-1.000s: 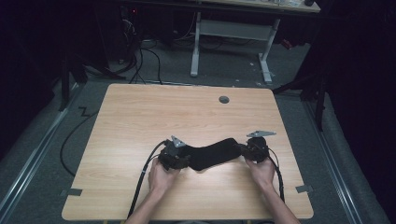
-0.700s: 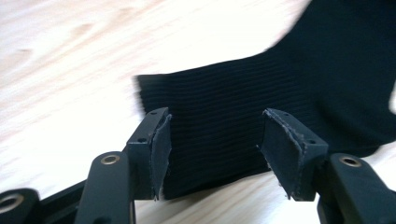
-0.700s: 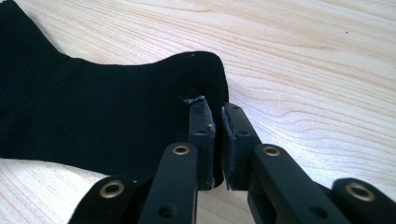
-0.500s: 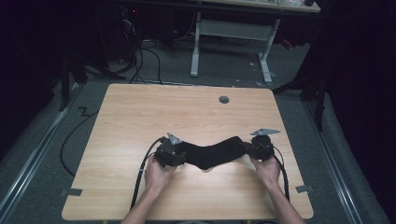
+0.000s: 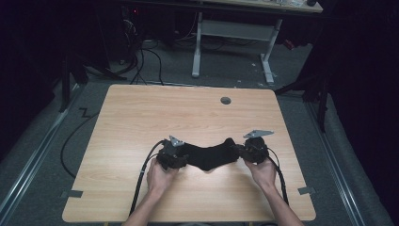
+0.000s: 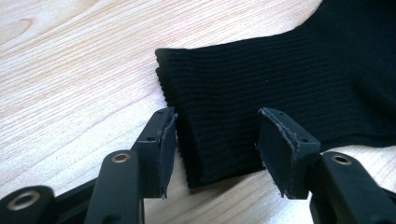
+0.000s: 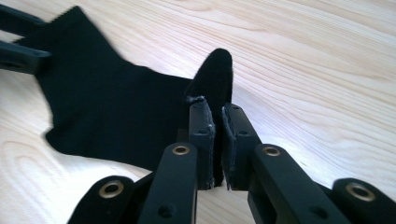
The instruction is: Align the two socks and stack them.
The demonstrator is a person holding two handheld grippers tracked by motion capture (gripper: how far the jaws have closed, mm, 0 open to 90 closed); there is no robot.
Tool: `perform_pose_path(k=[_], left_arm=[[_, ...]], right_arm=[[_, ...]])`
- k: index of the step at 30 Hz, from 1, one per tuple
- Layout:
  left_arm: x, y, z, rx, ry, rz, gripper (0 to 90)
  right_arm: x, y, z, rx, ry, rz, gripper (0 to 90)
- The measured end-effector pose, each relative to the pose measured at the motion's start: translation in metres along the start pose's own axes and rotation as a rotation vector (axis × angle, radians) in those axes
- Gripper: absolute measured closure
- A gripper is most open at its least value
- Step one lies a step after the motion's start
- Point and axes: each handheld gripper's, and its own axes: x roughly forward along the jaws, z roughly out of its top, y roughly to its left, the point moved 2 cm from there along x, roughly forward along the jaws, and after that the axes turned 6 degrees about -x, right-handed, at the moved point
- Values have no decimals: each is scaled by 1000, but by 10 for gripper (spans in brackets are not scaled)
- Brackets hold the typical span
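Left fingers (image 6: 163,140) astride black sock (image 6: 289,79) cuff, right fingers (image 7: 201,135) pinching toe.

Left tool (image 6: 212,144) jaws apart, just been closing; right tool (image 7: 217,128) jaws pinched together.

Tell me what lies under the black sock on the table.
Bare wooden table shows all around the black sock, which lies stretched between the left gripper and right gripper. What sits directly beneath the fabric is covered, so nothing more can be told.
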Motion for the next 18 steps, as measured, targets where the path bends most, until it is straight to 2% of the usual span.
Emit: perform_pose_path(k=[7,12,18], left_arm=[[1,0,0,-3,-2,-13,473],[3,-4,0,4,-15,-12,474],[3,-3,0,6,-13,-14,473]], right_arm=[[10,19,10,-28,6,50,837],[15,31,13,-49,24,69,837],[30,42,13,-72,54,86,830]])
